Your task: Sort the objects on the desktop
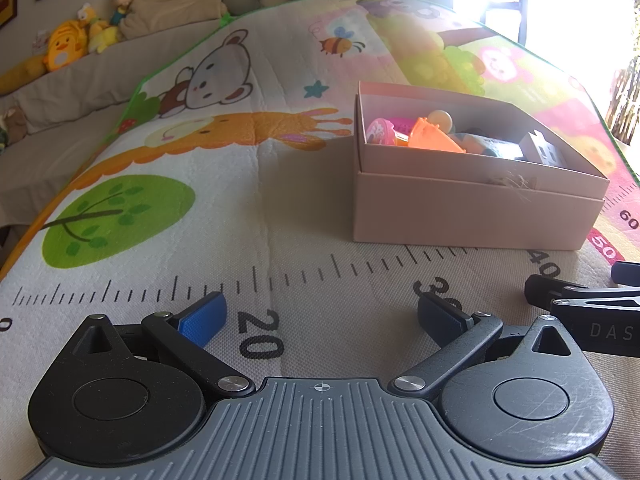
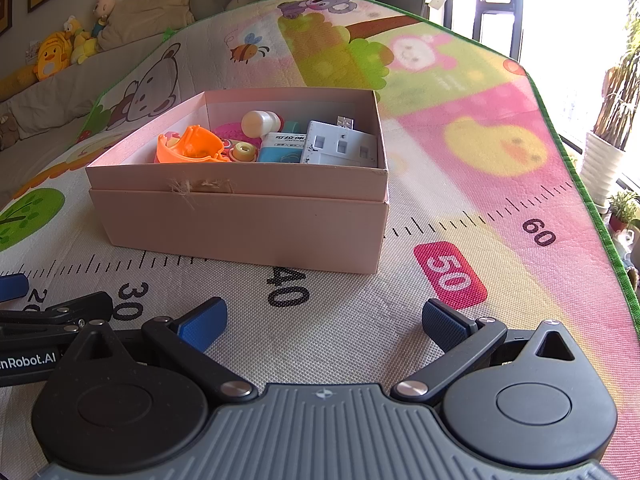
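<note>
Spread beneath both tools: a cartoon play mat (image 2: pixel 460 184) printed with a ruler strip, bare of loose items in either view. Ahead of the right gripper (image 2: pixel 324 322) and slightly to its left, well apart from the fingertips: a pink cardboard box (image 2: pixel 240 220), long side running crosswise to the fingers, near wall facing the camera. Seen from the left gripper (image 1: pixel 322 314), ahead and off to the right, so nearer the right hand (a judgement from the two views). Both grippers spread wide, nothing between the blue pads (image 2: pixel 204 322), resting side by side low over the mat. Inside the box, largest first: a white USB hub (image 2: pixel 340 148), an orange plastic toy (image 2: pixel 190 148), a blue-and-white packet (image 2: pixel 280 150), a cream round-headed piece (image 2: pixel 260 122). Sorting probably finished or close to it; any further reach straight forward and over the near wall.
</note>
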`<state>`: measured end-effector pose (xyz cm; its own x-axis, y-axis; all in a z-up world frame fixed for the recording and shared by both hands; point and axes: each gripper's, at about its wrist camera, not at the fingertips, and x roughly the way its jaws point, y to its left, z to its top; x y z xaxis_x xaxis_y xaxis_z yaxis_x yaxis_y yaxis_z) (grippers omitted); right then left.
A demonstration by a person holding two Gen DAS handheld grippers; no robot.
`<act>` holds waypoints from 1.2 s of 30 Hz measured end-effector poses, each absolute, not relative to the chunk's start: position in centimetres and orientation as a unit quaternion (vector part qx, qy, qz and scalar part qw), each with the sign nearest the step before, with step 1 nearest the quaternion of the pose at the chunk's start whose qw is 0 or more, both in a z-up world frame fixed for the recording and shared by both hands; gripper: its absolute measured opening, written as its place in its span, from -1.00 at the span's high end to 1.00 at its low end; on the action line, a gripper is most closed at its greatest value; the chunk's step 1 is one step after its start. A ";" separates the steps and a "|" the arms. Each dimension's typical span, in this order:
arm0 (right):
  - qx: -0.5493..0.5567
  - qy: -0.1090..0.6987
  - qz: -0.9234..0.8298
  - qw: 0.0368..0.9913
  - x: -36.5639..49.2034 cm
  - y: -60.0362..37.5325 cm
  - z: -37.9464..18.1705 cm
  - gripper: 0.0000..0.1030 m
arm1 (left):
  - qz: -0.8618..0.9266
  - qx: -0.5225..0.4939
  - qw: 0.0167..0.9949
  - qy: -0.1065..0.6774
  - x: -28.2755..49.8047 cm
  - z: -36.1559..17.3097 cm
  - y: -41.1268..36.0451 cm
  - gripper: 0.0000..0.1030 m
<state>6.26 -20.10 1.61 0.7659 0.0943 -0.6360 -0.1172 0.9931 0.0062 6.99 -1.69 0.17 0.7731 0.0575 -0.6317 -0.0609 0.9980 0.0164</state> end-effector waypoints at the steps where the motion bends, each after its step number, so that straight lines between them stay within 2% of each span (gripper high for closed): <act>1: -0.017 0.337 0.056 0.940 6.3 -20.1 1.6 -1.00 | 0.031 -0.003 0.942 0.335 7.0 0.2 -1.7 -1.00; 36: -0.017 0.337 0.056 0.940 6.4 -20.2 1.6 -1.00 | 0.032 -0.003 0.942 0.335 7.1 0.2 -1.6 -1.00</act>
<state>6.39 -20.15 1.61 0.7660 0.0944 -0.6359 -0.1172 0.9931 0.0062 7.06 -1.62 0.18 0.7734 0.0576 -0.6313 -0.0613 0.9980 0.0159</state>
